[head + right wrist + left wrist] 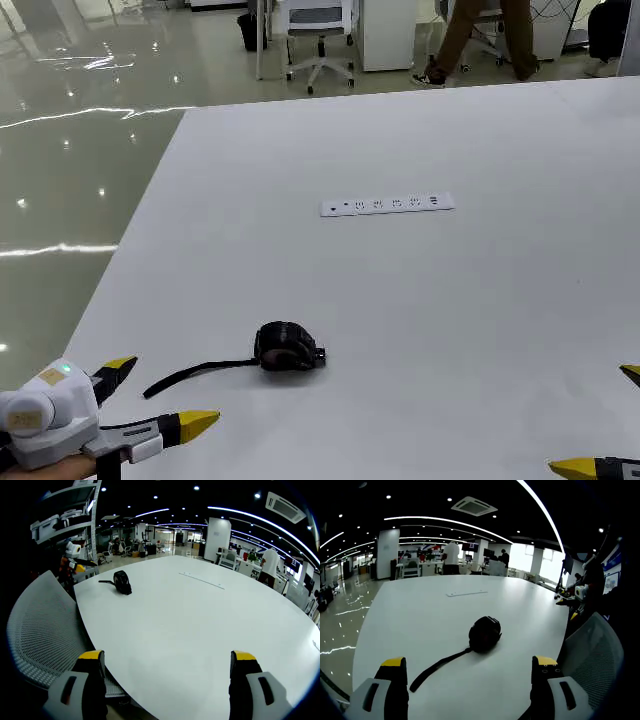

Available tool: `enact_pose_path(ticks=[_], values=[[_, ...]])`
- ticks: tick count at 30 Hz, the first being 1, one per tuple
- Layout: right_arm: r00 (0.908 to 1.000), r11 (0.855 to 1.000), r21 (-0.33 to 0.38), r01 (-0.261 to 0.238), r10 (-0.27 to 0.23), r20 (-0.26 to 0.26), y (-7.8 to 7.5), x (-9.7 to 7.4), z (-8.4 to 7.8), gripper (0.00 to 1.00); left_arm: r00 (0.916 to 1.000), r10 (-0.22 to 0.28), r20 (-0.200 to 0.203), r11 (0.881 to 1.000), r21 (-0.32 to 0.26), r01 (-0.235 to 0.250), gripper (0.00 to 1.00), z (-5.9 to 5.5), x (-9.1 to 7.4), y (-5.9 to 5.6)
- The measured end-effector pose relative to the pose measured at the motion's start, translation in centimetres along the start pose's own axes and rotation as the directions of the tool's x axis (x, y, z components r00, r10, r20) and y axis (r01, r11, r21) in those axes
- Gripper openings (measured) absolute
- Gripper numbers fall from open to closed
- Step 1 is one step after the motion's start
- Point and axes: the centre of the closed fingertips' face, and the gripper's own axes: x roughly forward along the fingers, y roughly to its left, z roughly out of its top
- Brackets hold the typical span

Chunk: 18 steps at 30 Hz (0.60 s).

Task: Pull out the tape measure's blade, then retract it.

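Observation:
A black tape measure (288,348) lies on the white table (450,300) near its front left, its black wrist strap (195,374) trailing to the left. No blade is drawn out. My left gripper (160,393) hovers open just left of the strap's end. In the left gripper view the tape measure (485,633) sits ahead of the open left gripper (470,661), apart from it. My right gripper (603,420) is open at the front right, far from the case. In the right gripper view the tape measure (122,581) is small, far beyond the right gripper (167,655).
A white power strip (387,205) lies flat mid-table. A grey mesh chair (40,630) stands at the table's near edge. Beyond the far edge are an office chair (320,40) and a person's legs (480,40) on a glossy floor.

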Motion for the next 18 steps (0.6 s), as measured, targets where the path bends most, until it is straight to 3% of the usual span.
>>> enact_pose_path(ticks=[8, 18], values=[[1.0000, 1.000, -0.006, 0.005, -0.005, -0.003, -0.72, 0.05, -0.12, 1.00, 0.9999, -0.004, 0.011, 1.000, 0.020, 0.004, 1.00, 0.82, 0.31, 0.02], [1.0000, 1.000, -0.014, -0.004, 0.004, -0.004, -0.95, 0.51, -0.06, 1.00, 0.9999, -0.013, -0.005, 0.999, 0.042, 0.013, 1.00, 0.81, 0.37, -0.42]])
